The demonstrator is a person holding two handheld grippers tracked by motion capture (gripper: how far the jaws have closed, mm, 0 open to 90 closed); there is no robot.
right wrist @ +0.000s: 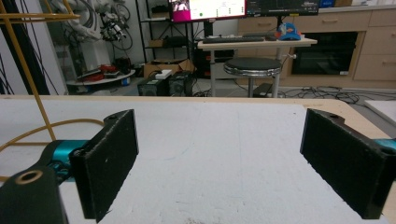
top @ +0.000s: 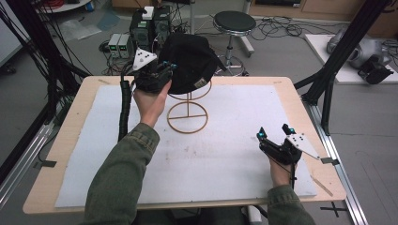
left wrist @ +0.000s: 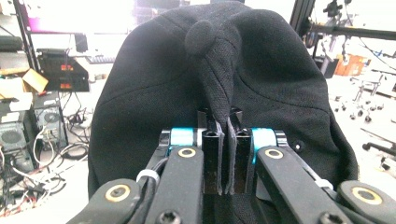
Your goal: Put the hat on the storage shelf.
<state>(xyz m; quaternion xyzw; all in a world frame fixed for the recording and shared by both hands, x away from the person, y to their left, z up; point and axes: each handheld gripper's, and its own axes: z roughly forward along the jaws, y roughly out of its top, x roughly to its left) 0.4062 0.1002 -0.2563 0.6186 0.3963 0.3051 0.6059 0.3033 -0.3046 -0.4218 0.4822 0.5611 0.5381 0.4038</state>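
The black cap (top: 190, 63) sits on top of a thin wire stand (top: 187, 115) near the far middle of the worktop (top: 300, 101). It is made of a soft woven cloth with stitched panels that meet at a cloth-covered button at the crown, and a small eyelet shows low on one panel. It looks light and limp: the cloth folds into a ridge where it is pinched, so it will likely sag and change shape when lifted, and nothing about it seems fragile or slippery. A fold of a panel gives a sure hold, as does the stiffer brim, though the brim is hard to make out here.

The left tongs (left wrist: 227, 135) are closed narrowly on such a fold of the cap, just below the button, with the cloth squeezed between the two flat black pads. In the high view the left hand (top: 152, 96) holds them up against the near left side of the cap.

The stand is bent from slim golden wire, with a round ring foot resting on the mat and a slender stem; it may tip if the cap is dragged sideways rather than lifted.

The right tongs (top: 274, 133) rest low near the right front of the worktop, spread wide and holding nothing. A pale grey mat (right wrist: 224, 140), slightly scuffed, covers the light wood worktop.
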